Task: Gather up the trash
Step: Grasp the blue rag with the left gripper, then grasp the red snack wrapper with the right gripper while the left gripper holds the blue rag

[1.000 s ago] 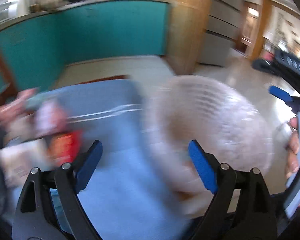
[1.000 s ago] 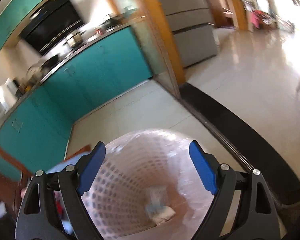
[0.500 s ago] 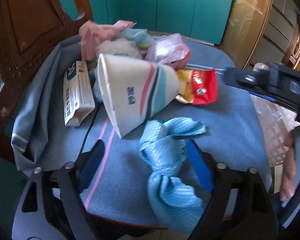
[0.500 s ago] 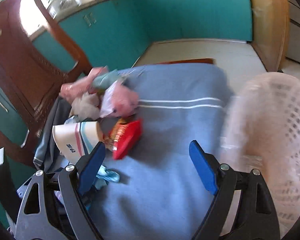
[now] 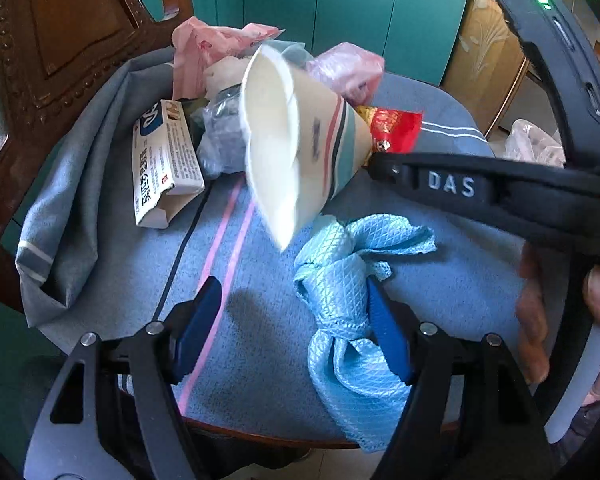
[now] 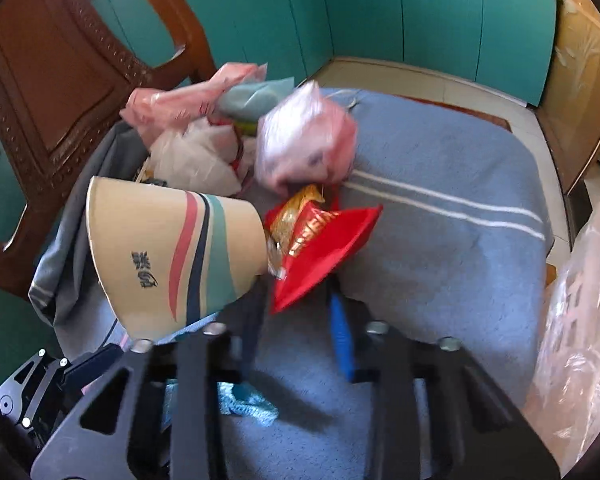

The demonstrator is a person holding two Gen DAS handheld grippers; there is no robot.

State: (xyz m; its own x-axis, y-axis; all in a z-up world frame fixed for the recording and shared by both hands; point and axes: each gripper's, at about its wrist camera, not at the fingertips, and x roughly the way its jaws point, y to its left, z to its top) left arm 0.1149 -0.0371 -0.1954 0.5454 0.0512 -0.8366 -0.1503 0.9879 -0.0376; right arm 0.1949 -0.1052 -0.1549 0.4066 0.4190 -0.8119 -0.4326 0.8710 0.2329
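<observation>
A pile of trash lies on a blue cloth (image 5: 260, 340) over a chair seat. A striped paper cup (image 5: 300, 148) lies on its side, also in the right wrist view (image 6: 180, 256). A red snack wrapper (image 6: 320, 248) lies beside it. My right gripper (image 6: 296, 312) has its jaws narrowed around the wrapper's lower corner, beside the cup's base. My left gripper (image 5: 296, 328) is open low over the cloth, its right finger against a knotted light-blue rag (image 5: 352, 292). A white box (image 5: 164, 160) and pink bags (image 6: 304, 140) lie behind.
A carved wooden chair back (image 5: 60, 40) rises at the left. A plastic-lined trash basket (image 6: 580, 320) stands at the right, off the seat. Teal cabinets (image 6: 380, 12) line the far wall. The right gripper's body (image 5: 500, 192) crosses the left wrist view.
Both grippers swung from the basket to the trash pile. The right gripper moved in on the red wrapper and its jaws narrowed. The paper cup tipped up and shifted.
</observation>
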